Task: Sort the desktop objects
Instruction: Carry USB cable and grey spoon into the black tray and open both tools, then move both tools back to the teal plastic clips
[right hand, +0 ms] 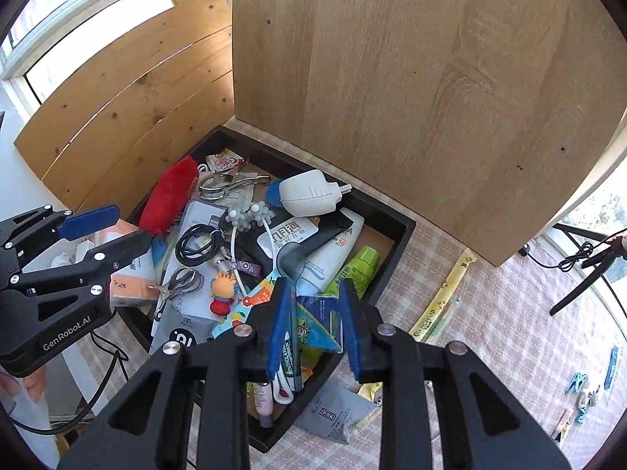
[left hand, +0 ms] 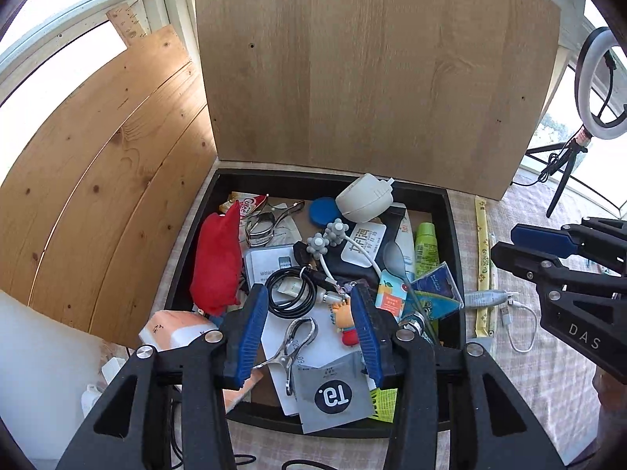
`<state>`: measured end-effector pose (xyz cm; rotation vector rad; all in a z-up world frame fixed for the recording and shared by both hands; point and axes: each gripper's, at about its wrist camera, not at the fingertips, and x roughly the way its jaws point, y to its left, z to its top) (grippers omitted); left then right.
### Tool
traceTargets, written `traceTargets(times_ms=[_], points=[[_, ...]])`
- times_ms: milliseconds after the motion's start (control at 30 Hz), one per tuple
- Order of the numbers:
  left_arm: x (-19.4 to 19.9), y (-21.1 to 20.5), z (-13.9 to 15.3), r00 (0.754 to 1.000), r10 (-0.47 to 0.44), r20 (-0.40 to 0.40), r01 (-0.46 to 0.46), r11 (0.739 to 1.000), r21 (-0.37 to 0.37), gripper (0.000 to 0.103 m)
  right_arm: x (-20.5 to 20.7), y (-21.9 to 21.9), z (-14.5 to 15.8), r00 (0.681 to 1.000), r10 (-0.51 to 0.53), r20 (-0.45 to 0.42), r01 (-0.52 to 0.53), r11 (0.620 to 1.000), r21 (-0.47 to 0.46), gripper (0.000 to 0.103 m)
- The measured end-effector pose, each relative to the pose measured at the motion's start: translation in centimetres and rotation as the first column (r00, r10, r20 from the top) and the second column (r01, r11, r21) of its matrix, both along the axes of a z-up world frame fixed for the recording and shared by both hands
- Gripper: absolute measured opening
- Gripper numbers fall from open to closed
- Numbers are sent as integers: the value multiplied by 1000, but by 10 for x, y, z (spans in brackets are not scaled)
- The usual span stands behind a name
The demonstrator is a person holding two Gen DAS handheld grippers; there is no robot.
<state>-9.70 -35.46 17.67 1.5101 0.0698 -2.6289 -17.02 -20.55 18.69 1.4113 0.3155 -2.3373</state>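
Black tray (left hand: 450, 235) crammed: red cloth (left hand: 217, 258), cables, tubes (jumbled); both jaws parted, empty.

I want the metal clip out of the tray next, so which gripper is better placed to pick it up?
Probably the left. The left gripper hangs open right over the metal clip, which shows between its fingers. The right gripper is open over the blue packets at the tray's other side.
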Motion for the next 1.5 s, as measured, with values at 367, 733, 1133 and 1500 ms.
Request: traceTargets(times_ms=[367, 733, 1133, 1500], points=[[31, 94, 6, 995, -93, -25, 93, 995, 21, 42, 49, 82, 7, 993, -110, -40, 111, 994, 21, 31], [51, 193, 0, 984, -180, -13, 181, 983, 30, 43, 103, 175, 11, 977, -199, -73, 200, 980, 10, 31], [60, 293, -7, 962, -273, 10, 273, 962, 14, 43, 145, 287, -8, 944, -326, -54, 327, 945, 16, 32], [61, 365, -23, 938, -346, 32, 345, 938, 27, 45, 175, 414, -41, 869, -494, 9, 494, 869, -11, 32]])
